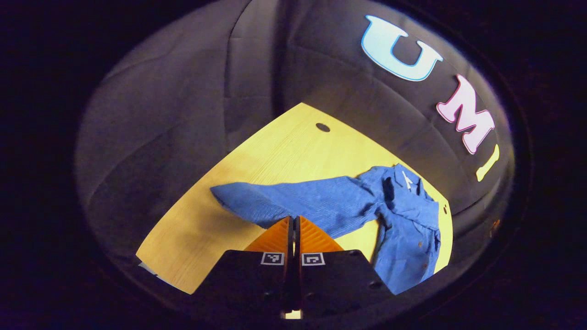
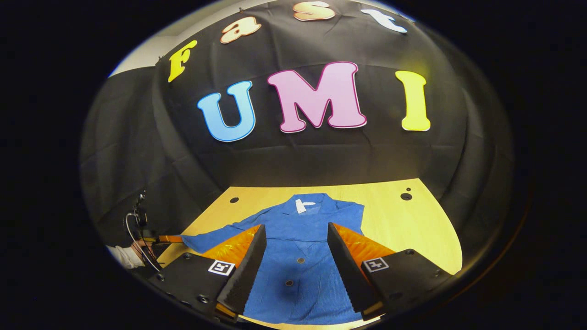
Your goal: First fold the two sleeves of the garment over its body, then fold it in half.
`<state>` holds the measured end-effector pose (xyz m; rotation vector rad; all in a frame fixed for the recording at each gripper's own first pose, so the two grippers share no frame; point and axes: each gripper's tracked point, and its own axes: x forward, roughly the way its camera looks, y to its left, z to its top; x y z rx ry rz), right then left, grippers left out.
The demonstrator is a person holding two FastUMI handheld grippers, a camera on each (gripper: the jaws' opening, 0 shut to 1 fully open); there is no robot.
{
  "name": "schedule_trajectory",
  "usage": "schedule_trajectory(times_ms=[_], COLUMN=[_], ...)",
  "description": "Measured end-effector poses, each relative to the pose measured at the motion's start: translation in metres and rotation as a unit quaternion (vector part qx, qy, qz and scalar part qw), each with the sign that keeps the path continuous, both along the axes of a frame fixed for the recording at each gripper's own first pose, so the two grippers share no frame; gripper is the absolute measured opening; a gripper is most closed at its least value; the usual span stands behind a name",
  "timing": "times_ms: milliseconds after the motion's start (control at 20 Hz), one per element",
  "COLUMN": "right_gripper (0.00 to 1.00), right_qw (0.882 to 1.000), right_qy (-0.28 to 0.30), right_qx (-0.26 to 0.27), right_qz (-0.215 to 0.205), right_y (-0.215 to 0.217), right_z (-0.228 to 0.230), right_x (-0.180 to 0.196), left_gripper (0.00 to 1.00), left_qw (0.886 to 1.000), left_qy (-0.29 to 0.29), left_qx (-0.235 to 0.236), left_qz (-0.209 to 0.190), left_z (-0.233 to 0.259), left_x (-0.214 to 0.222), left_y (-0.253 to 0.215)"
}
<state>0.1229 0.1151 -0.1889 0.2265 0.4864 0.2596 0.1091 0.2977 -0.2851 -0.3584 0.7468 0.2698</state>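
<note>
Left fingers: pressed together with only a thin slit between them; left gripper [image 1: 294, 224] sits over the near edge of the outstretched sleeve [image 1: 293, 201]. Can't tell whether any cloth is pinched between the tips.
Right fingers: spread wide apart, holding nothing; right gripper [image 2: 296, 250] hangs above the shirt's front, buttons showing in the gap between the fingers.
Shirt: blue button-up shirt [image 2: 298, 256] lies flat on the counter [image 2: 403, 220], front up, collar toward the booth wall, white neck tag [image 2: 303, 205] showing.
Sleeve: in the left gripper view it stretches straight out sideways from the body, flat on the wood, cuff end farthest from the body. Not folded over the body.
Other gripper: in the right gripper view, far left, a hand in a pale sleeve [image 2: 126, 255] with cables sits at the tip of that outstretched sleeve.
Counter: light yellow wood, dark round holes [image 2: 406, 196] near the far edge.
</note>
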Motion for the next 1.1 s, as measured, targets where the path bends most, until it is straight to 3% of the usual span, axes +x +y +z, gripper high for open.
schedule_trajectory(times_ms=[300,600,750,950,1100], right_gripper=[0.86,0.86,0.86,0.86,0.87], right_qw=[0.999,0.999,0.997,0.994,0.992], right_qy=[0.006,0.015,0.04,0.088,0.111], right_qx=[0.025,0.017,0.019,0.024,0.03], right_qz=[-0.019,-0.048,-0.056,-0.059,-0.053], right_y=[-0.056,-0.132,-0.159,-0.169,-0.17], right_z=[-0.002,-0.017,-0.039,-0.074,-0.091], right_x=[0.016,0.024,0.019,0.011,0.004], left_gripper=[0.0,0.0,0.0,0.0,0.0], left_qw=[0.995,0.98,0.965,0.946,0.938], left_qy=[-0.062,-0.086,-0.089,-0.047,-0.007], left_qx=[0.019,-0.022,-0.013,-0.048,-0.046], left_qz=[-0.08,-0.178,-0.248,-0.318,-0.343], left_z=[0.072,0.09,0.066,0.001,-0.04], left_x=[0.081,0.172,0.214,0.241,0.244], left_y=[-0.105,-0.268,-0.344,-0.435,-0.475])
